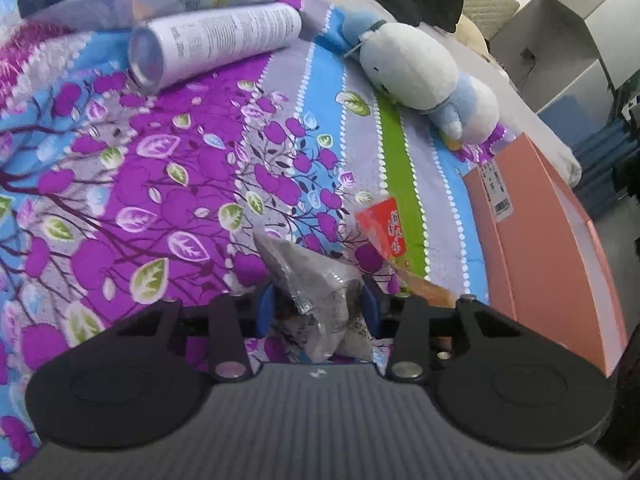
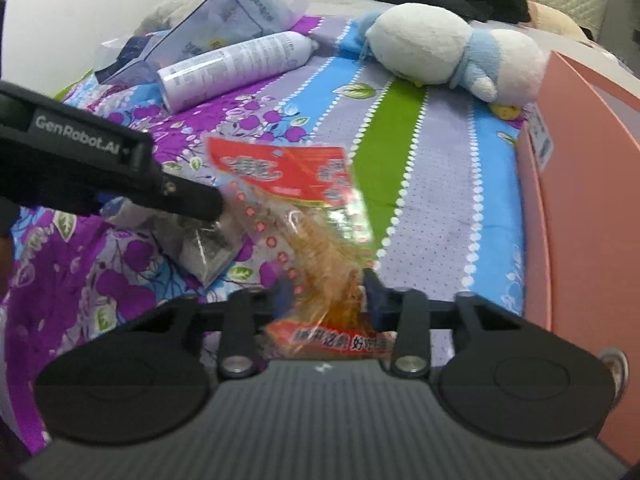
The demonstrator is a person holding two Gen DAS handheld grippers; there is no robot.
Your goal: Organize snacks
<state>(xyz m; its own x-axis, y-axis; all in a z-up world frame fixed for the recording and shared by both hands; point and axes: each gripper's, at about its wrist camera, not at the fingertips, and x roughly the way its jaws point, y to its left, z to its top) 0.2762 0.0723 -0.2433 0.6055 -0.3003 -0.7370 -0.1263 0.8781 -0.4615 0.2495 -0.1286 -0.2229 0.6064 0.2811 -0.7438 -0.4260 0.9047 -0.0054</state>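
In the left wrist view my left gripper (image 1: pixel 318 306) is shut on a clear packet of grey-and-dark snack (image 1: pixel 316 280), its blue pads pressing both sides low over the floral bedspread (image 1: pixel 160 184). To the right of it lies the red top of an orange snack bag (image 1: pixel 382 226). In the right wrist view my right gripper (image 2: pixel 326 298) is shut on that red-and-orange snack bag (image 2: pixel 288 172), gripping its lower half while the red header tilts away. The black body of the left gripper (image 2: pixel 100 168) reaches in from the left, the clear packet (image 2: pixel 208 248) hanging under it.
A white spray can (image 1: pixel 216 40) lies on its side at the back, beside a clear plastic bag (image 2: pixel 248 12). A white-and-blue plush toy (image 1: pixel 420 76) lies at the back right. A pink cardboard box (image 1: pixel 552 248) stands along the bed's right edge.
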